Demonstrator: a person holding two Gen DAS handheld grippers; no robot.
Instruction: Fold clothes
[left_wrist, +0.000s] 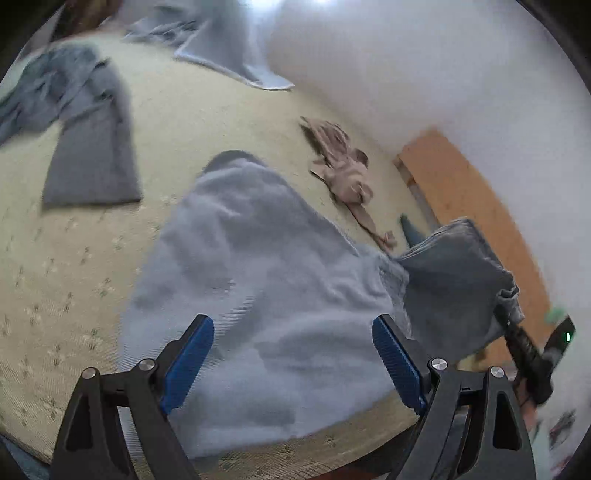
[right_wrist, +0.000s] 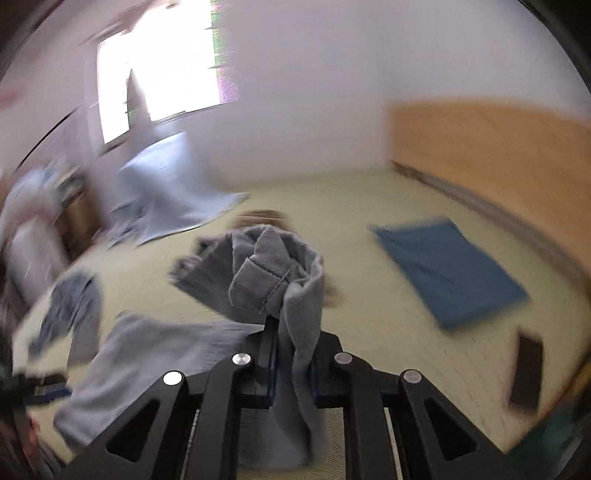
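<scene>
A light blue-grey garment (left_wrist: 258, 280) lies spread on the cream bedspread (left_wrist: 74, 258). My left gripper (left_wrist: 291, 354) is open and empty just above its near part. My right gripper (right_wrist: 291, 362) is shut on a bunched edge of the same garment (right_wrist: 273, 269) and holds it lifted off the bed. In the left wrist view the right gripper (left_wrist: 517, 332) shows at the right, with the lifted part of the garment (left_wrist: 454, 280) hanging from it.
A grey garment (left_wrist: 85, 136) lies at the far left, a pale blue cloth (left_wrist: 229, 48) at the back, a tan garment (left_wrist: 343, 170) by the wall. A folded blue cloth (right_wrist: 450, 269) and a dark phone-like object (right_wrist: 526, 373) lie to the right. A wooden headboard (right_wrist: 498, 147) bounds the bed.
</scene>
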